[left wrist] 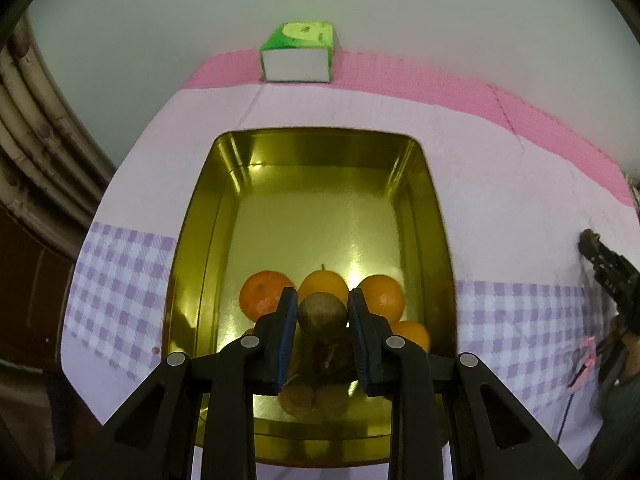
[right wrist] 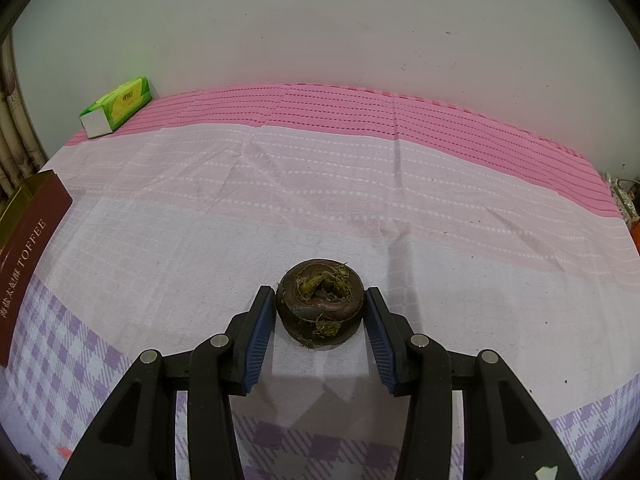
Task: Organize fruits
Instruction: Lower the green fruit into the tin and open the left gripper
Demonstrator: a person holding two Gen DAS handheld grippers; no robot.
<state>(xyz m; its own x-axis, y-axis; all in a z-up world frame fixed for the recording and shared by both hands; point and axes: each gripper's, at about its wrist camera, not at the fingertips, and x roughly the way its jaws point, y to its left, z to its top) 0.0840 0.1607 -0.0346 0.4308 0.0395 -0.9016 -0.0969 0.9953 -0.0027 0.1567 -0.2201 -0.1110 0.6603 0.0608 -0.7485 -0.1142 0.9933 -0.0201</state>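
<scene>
Left gripper (left wrist: 322,312) jaws clamp a brown fruit (left wrist: 322,314) above the gold tray (left wrist: 200,240), far half bare. Right gripper (right wrist: 320,312) jaws clamp a dark round fruit (right wrist: 320,304) on open tabletop (right wrist: 320,184).

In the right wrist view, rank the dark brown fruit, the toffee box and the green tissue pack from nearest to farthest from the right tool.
1. Dark brown fruit: on the cloth, between the right tool pads.
2. Toffee box: at the left edge, mid-table.
3. Green tissue pack: far left, by the wall.
</scene>
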